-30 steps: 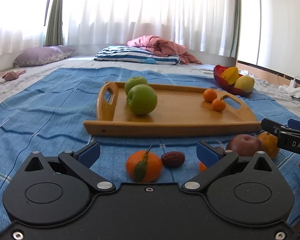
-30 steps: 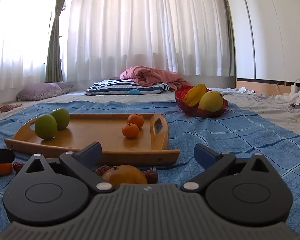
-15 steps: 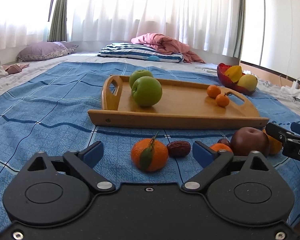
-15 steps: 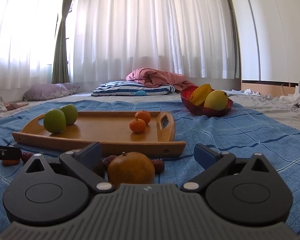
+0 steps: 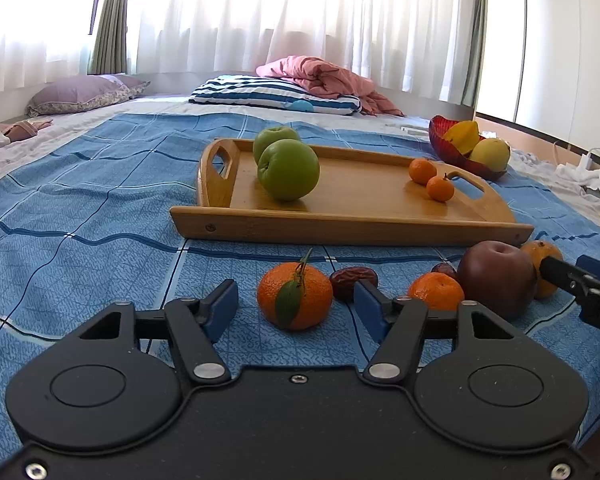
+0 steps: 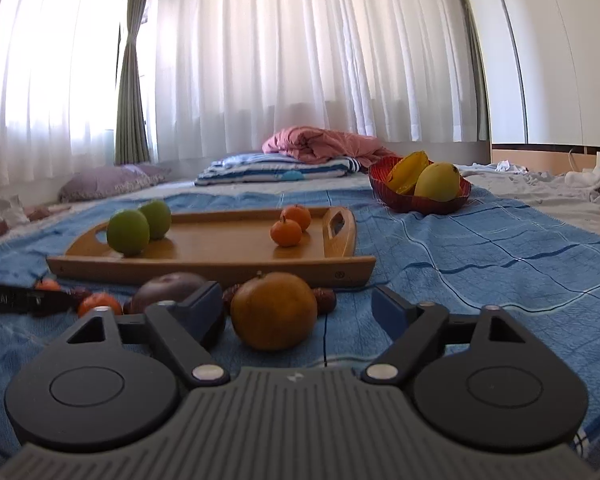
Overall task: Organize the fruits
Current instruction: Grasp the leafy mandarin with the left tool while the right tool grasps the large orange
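In the left wrist view my left gripper (image 5: 296, 307) reaches over the blue cloth with a leafy mandarin (image 5: 295, 296) between its blue pads. Its jaws are closing, and a gap shows on each side of the fruit. In the right wrist view my right gripper (image 6: 298, 307) straddles a larger orange (image 6: 274, 311). Those jaws are closing too, with the left pad near the orange and the right pad well clear. A wooden tray (image 5: 340, 226) beyond holds two green apples (image 5: 288, 170) and two small mandarins (image 5: 440, 188).
A dark red apple (image 5: 496, 280), a small orange (image 5: 436, 290) and brown dates (image 5: 354, 278) lie on the cloth between the two grippers. A red bowl (image 5: 444, 144) of yellow fruit stands behind the tray at the right. Pillows and a pink blanket lie by the curtains.
Both pairs of jaws have narrowed around their fruit. The right gripper has moved forward and lower, so the orange now sits further in between its fingers. The left hand has hardly moved.
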`<state>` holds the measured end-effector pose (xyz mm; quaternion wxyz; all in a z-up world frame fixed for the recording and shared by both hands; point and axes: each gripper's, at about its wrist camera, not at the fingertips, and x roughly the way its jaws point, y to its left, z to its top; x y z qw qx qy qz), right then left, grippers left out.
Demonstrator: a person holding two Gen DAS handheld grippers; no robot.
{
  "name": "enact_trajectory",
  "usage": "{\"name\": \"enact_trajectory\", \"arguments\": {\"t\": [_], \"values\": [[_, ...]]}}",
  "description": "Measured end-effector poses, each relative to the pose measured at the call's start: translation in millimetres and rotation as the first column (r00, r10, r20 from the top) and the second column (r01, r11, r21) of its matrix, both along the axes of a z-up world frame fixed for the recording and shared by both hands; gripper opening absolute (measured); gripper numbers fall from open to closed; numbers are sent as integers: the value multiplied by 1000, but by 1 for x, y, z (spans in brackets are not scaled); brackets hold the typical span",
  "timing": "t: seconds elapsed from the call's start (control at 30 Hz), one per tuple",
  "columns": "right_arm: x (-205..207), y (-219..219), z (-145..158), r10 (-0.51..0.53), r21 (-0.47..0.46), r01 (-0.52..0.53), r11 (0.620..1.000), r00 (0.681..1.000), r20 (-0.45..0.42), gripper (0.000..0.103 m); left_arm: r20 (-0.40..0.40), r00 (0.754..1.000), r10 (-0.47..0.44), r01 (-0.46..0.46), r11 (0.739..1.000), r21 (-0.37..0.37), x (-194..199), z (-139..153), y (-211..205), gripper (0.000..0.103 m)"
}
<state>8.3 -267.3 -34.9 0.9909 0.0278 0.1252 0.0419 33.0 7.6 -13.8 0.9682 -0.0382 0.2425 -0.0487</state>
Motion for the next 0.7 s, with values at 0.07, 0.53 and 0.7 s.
{"name": "enact_trajectory", "arguments": {"t": [0.07, 0.53, 0.7], "values": [[1, 1, -1, -1, 2, 1, 1000, 1000, -20, 73, -2, 1000, -2, 2, 1000, -1, 1, 0, -1, 54], [16, 9, 2, 26, 42, -23, 999, 996, -80, 55, -6, 1000, -7, 7, 1000, 11, -1, 2, -1, 38], [20, 7, 3, 31, 63, -25, 998, 994, -101, 55, -6, 1000, -5, 5, 1000, 15, -1, 3, -2, 38]]}}
